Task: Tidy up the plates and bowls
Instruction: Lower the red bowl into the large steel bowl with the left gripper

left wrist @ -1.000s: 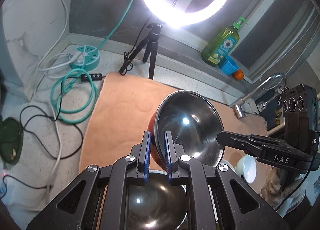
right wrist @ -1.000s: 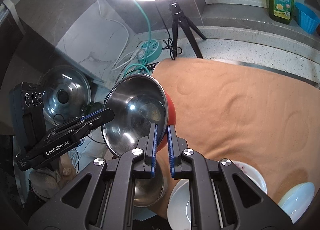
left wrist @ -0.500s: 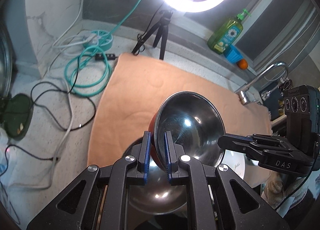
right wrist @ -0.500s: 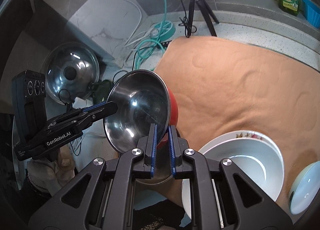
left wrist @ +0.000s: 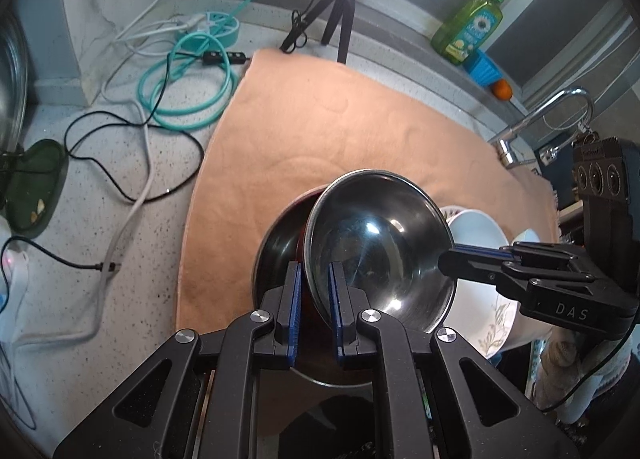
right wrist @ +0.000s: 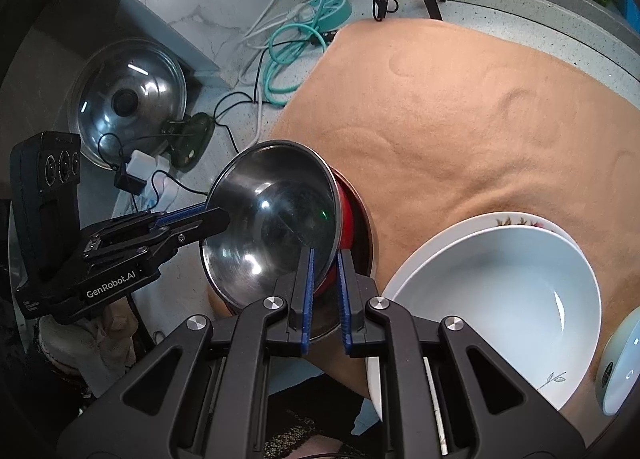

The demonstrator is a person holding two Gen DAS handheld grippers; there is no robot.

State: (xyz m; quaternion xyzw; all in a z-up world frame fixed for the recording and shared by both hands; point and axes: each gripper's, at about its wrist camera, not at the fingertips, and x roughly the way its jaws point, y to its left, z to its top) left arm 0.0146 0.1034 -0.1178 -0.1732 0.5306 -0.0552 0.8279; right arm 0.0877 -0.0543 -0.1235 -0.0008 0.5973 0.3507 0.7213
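Observation:
A steel bowl with a red outside hangs tilted between both grippers, partly inside a larger steel bowl that rests on the orange mat. My left gripper is shut on the held bowl's near rim. On the opposite rim my right gripper is shut as well. In the right wrist view the right gripper pinches the same bowl, with the left gripper clamped on its left rim. The lower bowl's rim shows just behind the red side.
A white bowl sits on a patterned plate right of the steel bowls, and a small white bowl lies at the far right edge. Cables, a tripod, a soap bottle, a faucet and a pot lid surround the mat.
Both grippers have come down together with the red-sided bowl, which now dips into the larger steel bowl. The white bowl and plate have come into fuller view.

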